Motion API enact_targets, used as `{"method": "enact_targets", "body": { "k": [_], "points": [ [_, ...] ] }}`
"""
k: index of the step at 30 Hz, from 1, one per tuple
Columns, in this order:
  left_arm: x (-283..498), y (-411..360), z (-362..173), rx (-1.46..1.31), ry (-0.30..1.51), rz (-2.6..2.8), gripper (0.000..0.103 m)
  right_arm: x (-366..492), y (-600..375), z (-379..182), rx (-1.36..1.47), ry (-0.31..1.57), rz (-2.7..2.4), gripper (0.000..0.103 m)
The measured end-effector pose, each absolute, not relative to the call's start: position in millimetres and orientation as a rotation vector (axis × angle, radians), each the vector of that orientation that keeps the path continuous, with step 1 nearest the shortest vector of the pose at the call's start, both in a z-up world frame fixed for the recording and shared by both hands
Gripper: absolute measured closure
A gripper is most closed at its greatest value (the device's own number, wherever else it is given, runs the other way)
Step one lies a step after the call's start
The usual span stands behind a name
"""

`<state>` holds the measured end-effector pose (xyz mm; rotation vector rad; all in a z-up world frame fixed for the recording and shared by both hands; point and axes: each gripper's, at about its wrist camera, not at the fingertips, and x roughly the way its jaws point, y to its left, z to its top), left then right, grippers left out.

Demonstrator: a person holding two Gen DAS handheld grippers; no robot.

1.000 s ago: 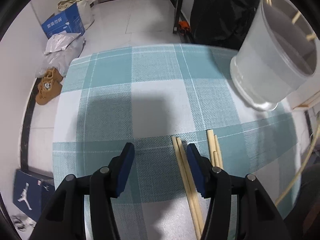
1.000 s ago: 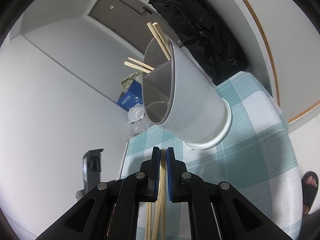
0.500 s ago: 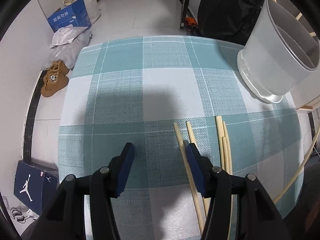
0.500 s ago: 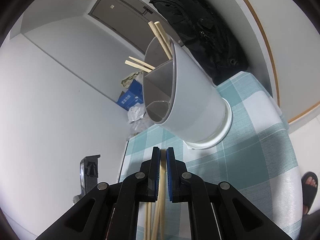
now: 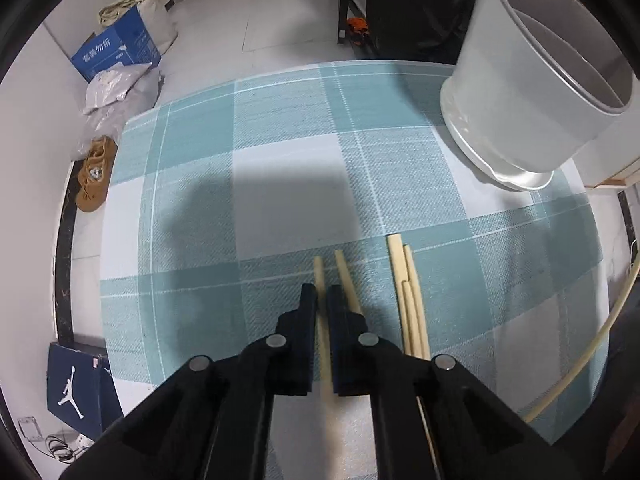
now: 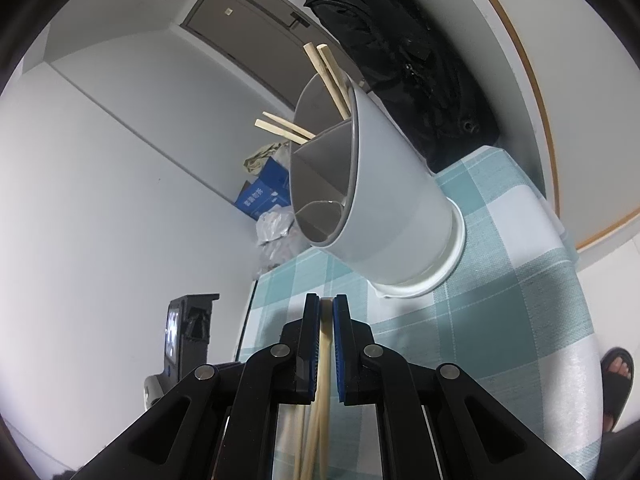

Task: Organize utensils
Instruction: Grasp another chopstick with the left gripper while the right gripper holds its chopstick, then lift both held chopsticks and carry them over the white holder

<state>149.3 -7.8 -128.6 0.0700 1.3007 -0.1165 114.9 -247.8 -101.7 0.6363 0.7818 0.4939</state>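
Several pale wooden chopsticks lie on the teal checked tablecloth [image 5: 288,184]. My left gripper [image 5: 322,294] is shut on one chopstick [image 5: 320,276]; a second [image 5: 346,280] lies just right of its right finger, and three more [image 5: 408,292] lie further right. A grey divided utensil holder [image 5: 532,92] stands at the far right. In the right wrist view my right gripper [image 6: 327,304] is shut on a chopstick [image 6: 325,360], held above the table in front of the holder [image 6: 372,200], which has several chopsticks [image 6: 328,76] in it.
A blue box [image 5: 116,52], plastic bags [image 5: 120,88] and brown shoes [image 5: 94,176] lie on the floor beyond the table's far left edge. A dark shoebox [image 5: 78,384] lies at the near left. A black backpack [image 6: 400,60] hangs behind the holder.
My left gripper moved right over the leftmost chopstick and closed on it. My right gripper stayed shut on its chopstick, almost still.
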Motion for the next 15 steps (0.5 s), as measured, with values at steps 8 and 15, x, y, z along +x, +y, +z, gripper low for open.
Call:
{"method": "enact_targets", "body": {
  "k": [8, 15],
  "points": [
    [137.2, 9.6, -92.3, -0.063, 1.109, -0.141, 0.102, 106.4, -244.3, -96.8, 0.575, 0.754, 0.49, 0.097],
    [96.3, 24.7, -42.2, -0.12, 0.872, -0.177, 0.102, 89.8, -232.6, -84.7, 0.499, 0.693, 0.527, 0.097]
  ]
}}
